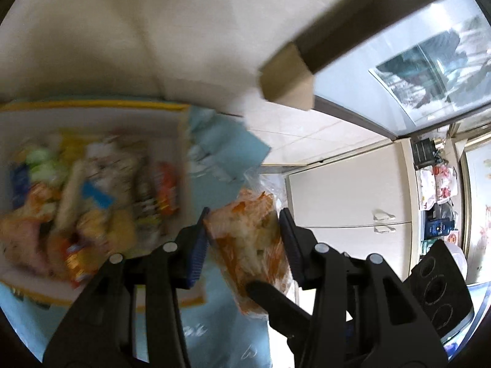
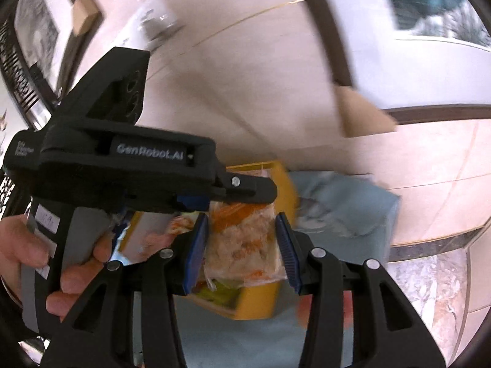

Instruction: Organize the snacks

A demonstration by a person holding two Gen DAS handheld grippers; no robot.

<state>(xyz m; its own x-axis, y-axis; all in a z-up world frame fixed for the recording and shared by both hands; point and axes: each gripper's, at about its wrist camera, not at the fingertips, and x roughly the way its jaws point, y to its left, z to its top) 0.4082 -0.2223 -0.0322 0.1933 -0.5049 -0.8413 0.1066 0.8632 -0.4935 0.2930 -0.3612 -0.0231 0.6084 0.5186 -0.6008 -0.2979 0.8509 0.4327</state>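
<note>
Pale floor tiles fill most of the background, with a white cabinet off to the right in the left wrist view and a glass door above it. A brown cardboard-looking block on a dark bar juts in from the upper right, pretty close to the camera.

Down below sits a light blue cloth, and on it a yellow-rimmed box stuffed with mixed snacks. All of that is smeared with blur, so I can't read any wrapper or tell how many there are.

Both grippers are on the same thing: a clear snack packet with orange print and pale stuff inside. The left gripper has its blue pads narrowed onto the packet's sides, jaws only partly apart. The right gripper does the same from its end, pads right against the packet edges. In the right wrist view the packet hangs above the yellow box, clear of the pile.

That view also shows the left gripper's black body crossing the frame, held by a hand at the lower left, and it blocks a good chunk of the box behind it. A black finger tip from the other gripper pokes onto the packet's lower end in the left view. Frame edges are too dark and warped to make out.
</note>
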